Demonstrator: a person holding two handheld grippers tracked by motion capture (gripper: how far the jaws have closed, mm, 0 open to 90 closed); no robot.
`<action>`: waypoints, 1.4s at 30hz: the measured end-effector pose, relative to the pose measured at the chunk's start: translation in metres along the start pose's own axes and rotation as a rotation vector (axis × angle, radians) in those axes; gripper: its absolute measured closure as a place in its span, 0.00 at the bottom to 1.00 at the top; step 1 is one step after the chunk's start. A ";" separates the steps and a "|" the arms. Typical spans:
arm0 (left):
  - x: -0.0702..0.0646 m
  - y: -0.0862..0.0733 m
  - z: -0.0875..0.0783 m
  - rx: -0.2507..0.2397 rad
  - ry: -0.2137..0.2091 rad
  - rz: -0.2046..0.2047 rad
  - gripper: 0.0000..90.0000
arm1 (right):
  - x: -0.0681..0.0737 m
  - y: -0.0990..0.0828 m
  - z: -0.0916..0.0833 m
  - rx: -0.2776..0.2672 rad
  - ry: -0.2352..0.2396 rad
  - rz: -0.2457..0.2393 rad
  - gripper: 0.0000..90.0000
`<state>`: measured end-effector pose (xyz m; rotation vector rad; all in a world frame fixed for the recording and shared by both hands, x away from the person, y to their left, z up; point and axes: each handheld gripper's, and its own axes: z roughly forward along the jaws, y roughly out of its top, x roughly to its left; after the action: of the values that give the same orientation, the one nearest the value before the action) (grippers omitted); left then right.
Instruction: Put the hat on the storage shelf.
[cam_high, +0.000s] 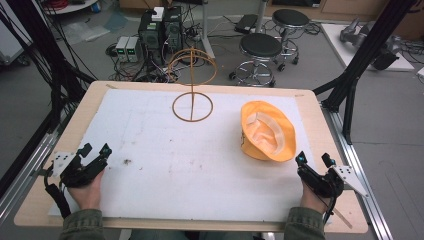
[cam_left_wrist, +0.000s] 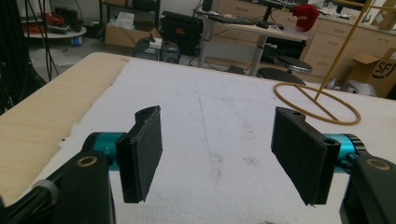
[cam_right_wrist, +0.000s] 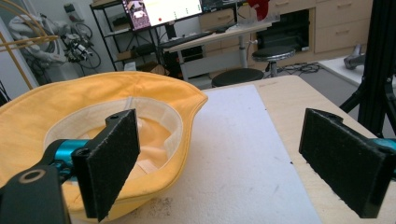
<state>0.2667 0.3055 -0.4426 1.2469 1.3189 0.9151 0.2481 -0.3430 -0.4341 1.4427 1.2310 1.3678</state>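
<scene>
A yellow bucket hat (cam_high: 267, 131) lies upside down at the right of centre in the high view, on the white mat (cam_high: 165, 165) that covers most of the wooden table (cam_high: 310, 102). Its brim spreads out flat around the crown opening, and the pale cream lining with a stitched inner band faces up. In the right gripper view the hat (cam_right_wrist: 93, 107) takes up the left half of the frame, its brim edge curving toward the centre.

The right gripper (cam_high: 314, 159) sits at the lower right of the high view, just below the hat's near brim and apart from it; its jaws stand wide apart with nothing between them. In its own view the left jaw shows in front of the hat. The left gripper (cam_high: 95, 149) rests at the lower left of the high view, well apart from the hat, its jaws also spread wide over bare mat.

A wire stand (cam_high: 192, 90) of thin golden rod occupies the upper centre of the high view: a ring base flat on the mat, an upright stem and hoops on top. Its base ring (cam_left_wrist: 317, 102) shows at the upper right of the left gripper view. Only open mat lies between the hat and the stand. A small dark smudge (cam_high: 126, 161) marks the mat near the left gripper. Beyond the table stand black stools (cam_high: 260, 50) and computer boxes (cam_high: 160, 30) on the floor.
</scene>
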 end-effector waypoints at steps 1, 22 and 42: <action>0.000 0.000 0.000 0.004 -0.001 0.004 0.38 | 0.000 0.000 0.000 0.005 0.002 0.000 0.12; -0.002 0.000 0.000 0.006 -0.011 0.011 0.38 | 0.003 0.000 -0.002 0.000 0.017 0.015 0.12; -0.004 -0.002 0.009 0.016 -0.024 0.036 0.38 | 0.030 0.025 0.031 -0.058 0.076 -0.141 0.12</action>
<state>0.2747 0.3005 -0.4451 1.2942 1.2905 0.9141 0.2802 -0.3168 -0.4066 1.2498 1.3056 1.3616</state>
